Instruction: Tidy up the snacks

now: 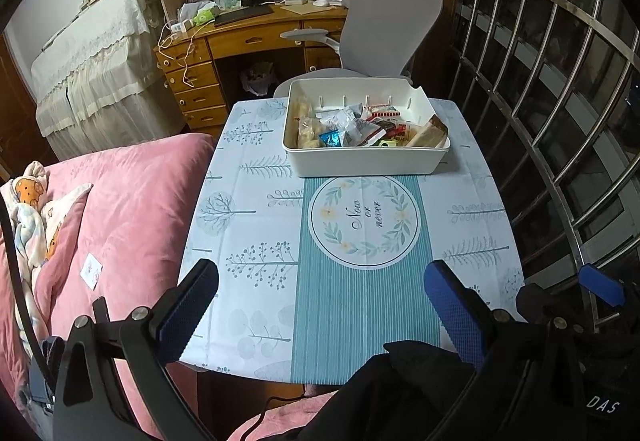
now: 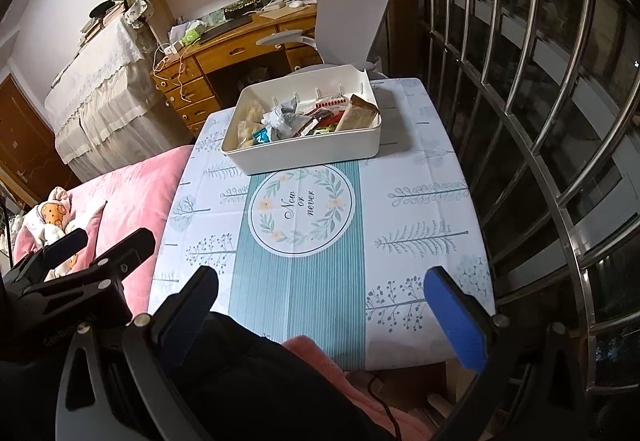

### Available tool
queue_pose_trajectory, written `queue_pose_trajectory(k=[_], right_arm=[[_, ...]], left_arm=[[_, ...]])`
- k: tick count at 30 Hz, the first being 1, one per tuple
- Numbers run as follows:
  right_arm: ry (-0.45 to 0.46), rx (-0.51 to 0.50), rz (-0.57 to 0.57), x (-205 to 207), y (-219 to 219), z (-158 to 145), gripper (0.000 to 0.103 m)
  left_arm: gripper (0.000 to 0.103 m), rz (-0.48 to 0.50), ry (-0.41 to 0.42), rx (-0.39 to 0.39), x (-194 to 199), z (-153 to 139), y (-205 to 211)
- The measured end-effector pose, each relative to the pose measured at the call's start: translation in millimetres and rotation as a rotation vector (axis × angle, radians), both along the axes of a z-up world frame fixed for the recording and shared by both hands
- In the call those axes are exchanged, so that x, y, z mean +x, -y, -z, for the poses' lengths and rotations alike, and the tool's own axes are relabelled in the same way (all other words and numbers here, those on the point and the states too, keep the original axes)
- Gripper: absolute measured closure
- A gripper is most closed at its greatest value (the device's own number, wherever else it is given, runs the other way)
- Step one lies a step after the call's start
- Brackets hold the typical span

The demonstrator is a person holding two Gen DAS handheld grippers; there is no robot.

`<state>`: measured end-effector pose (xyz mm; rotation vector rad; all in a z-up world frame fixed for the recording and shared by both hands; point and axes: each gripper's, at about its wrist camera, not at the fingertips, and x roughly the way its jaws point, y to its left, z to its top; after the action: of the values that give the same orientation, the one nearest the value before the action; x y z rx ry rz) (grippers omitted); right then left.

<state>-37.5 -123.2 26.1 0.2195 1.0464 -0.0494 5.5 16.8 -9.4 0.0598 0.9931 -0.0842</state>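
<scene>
- Snacks [image 1: 360, 127] all lie heaped in the white bin [image 1: 366, 161] at the far end of the tabletop [image 1: 248, 225]; none outside it that I can see.
- I judge collecting done, sorting inside the bin possibly left.
- Left gripper [image 1: 320, 305] and right gripper [image 2: 320, 301]: jaws spread, holding nothing, well short of the bin.
- Cloth emblem just before the bin reads "Now or never" [image 1: 366, 219].

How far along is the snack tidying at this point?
It looks nearly finished. Every snack in view already sits in the white bin, including the blue packet and the brown bar. The left gripper and right gripper are both open and hold nothing. No loose snacks show on the tablecloth.
</scene>
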Motion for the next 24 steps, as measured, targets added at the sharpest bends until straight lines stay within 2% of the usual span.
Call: queue_pose_trajectory(k=[12,24], right_arm=[[-0.056,-0.017,-0.008,3.5,1.8,7.0,0.0],[-0.077,-0.013,-0.019,7.5,4.9,11.9,0.0]], left_arm=[[0.001,-0.006,-0.063,-0.022,5.5,16.1,5.6],[0.001,-0.021,-0.077,-0.01,9.4,20.5,8.8]])
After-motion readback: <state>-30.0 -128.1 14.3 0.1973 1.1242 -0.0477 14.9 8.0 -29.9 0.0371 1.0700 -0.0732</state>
